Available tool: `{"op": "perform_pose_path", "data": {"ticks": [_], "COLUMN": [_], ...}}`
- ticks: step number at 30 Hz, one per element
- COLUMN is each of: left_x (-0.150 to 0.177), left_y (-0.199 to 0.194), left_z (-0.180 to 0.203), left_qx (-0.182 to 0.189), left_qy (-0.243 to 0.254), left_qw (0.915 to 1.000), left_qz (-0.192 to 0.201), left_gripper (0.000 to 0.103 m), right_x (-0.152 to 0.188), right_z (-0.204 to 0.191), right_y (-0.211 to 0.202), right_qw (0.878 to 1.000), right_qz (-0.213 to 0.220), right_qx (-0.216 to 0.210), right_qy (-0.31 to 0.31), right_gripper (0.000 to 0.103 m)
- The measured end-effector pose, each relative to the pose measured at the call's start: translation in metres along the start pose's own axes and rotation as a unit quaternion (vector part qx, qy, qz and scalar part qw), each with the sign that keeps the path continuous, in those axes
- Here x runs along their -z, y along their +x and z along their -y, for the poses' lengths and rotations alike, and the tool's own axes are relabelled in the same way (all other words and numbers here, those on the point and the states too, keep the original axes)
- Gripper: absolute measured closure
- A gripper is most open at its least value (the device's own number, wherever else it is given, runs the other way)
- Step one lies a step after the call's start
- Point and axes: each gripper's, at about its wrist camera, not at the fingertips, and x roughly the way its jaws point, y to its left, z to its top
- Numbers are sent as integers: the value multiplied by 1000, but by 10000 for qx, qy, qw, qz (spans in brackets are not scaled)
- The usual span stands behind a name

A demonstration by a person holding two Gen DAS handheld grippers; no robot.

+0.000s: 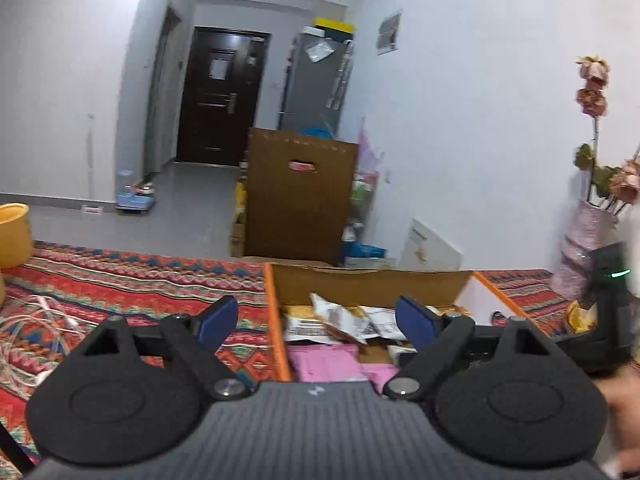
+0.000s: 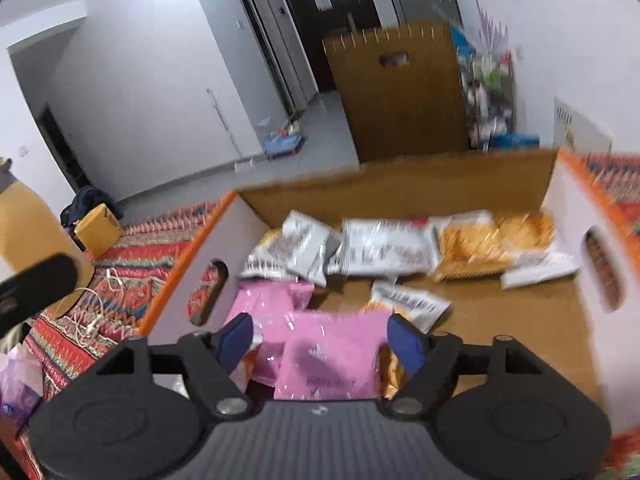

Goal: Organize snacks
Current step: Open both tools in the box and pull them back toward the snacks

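The snack packets lie in an open cardboard box (image 2: 400,184) with orange-edged flaps and oval hand holes, standing on the bench under a red patterned cloth (image 1: 120,276). Against the box's far wall are white packets (image 2: 384,246) and orange packets (image 2: 480,248); at its near left corner lie pink packets (image 2: 332,356), the top one bearing dark print too blurred to read. Another white packet (image 2: 412,304) shows a barcode, and no brand can be read.

The right gripper (image 2: 320,344) hangs over the near side of the box with its jaws wide apart; the top pink packet shows between its blue pads (image 2: 236,340), which do not press on it. The left gripper (image 1: 316,320) stands wide open and empty over the box's left wall, one finger above the cloth, the other above the packets.

Only the left wrist view shows a vase of dried flowers (image 1: 588,232) at the bench's right edge and a hand on the other gripper's body there. Only the right wrist view shows the box floor, a yellow bottle (image 2: 32,232) and white cables (image 2: 96,316) towards the left edge. Both show a tall brown carton (image 1: 300,196) on the floor beyond.
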Motion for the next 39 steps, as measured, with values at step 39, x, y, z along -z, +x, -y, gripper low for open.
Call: {"op": "perform_pose_path", "data": {"ticks": [39], "left_x": [180], "left_y": [-320], "left_z": [147], "left_qx": [-666], "left_qy": [351], "left_qw": [9971], "left_qz": [-124], "left_gripper": [0], "right_x": [286], "right_z": [-13], "right_y": [-374], "right_qw": [9573], "right_qz": [1681], "right_qx": [761], "right_qy": [-2225], "right_gripper": [0]}}
